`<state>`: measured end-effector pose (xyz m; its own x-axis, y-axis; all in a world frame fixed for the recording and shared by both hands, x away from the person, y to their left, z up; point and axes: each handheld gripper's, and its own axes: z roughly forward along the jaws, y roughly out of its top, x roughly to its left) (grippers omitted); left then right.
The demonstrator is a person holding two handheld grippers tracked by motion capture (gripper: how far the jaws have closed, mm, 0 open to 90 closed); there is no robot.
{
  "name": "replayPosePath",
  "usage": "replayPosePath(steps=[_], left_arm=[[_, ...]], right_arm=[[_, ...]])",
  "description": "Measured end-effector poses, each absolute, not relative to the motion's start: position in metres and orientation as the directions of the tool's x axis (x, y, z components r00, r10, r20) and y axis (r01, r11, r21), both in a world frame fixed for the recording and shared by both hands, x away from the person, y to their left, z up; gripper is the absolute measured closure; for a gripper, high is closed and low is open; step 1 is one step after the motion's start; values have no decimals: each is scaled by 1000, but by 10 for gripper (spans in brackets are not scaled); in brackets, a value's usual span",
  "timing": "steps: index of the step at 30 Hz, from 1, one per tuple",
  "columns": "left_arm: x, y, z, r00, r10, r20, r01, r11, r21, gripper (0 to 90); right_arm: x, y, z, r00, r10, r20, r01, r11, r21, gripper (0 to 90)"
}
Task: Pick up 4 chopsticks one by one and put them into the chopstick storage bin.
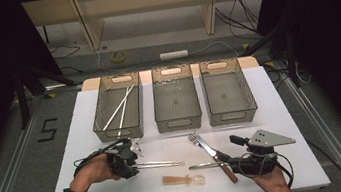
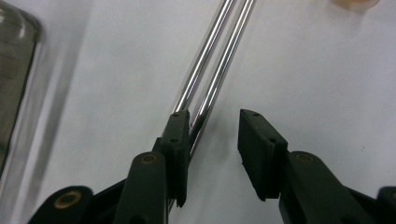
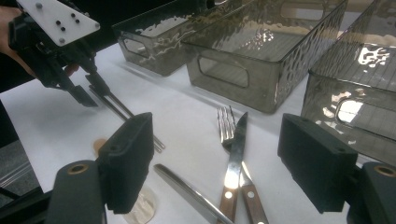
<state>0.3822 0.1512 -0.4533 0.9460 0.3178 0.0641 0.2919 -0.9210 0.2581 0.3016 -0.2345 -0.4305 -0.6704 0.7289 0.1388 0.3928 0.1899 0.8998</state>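
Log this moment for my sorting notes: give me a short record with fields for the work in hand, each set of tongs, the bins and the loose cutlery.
work in hand: left tongs at a pair of metal chopsticks lying on the white table
left tongs: jaws astride the chopsticks, one pad against them, the other apart
right tongs: open, holding nothing
bins: three grey bins in a row; left bin holds white chopsticks
loose cutlery: fork and knife crossed, spoon

White table, three grey bins, metal chopsticks, fork, knife, spoon.
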Motion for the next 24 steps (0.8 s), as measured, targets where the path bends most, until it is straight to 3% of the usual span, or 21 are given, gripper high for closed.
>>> replayPosePath(steps=[24], left_arm=[[384,146,-460,957,275,95,249,-943,223,713]], right_arm=[[302,-234,-431,-672,728,137,392,192,900,280]])
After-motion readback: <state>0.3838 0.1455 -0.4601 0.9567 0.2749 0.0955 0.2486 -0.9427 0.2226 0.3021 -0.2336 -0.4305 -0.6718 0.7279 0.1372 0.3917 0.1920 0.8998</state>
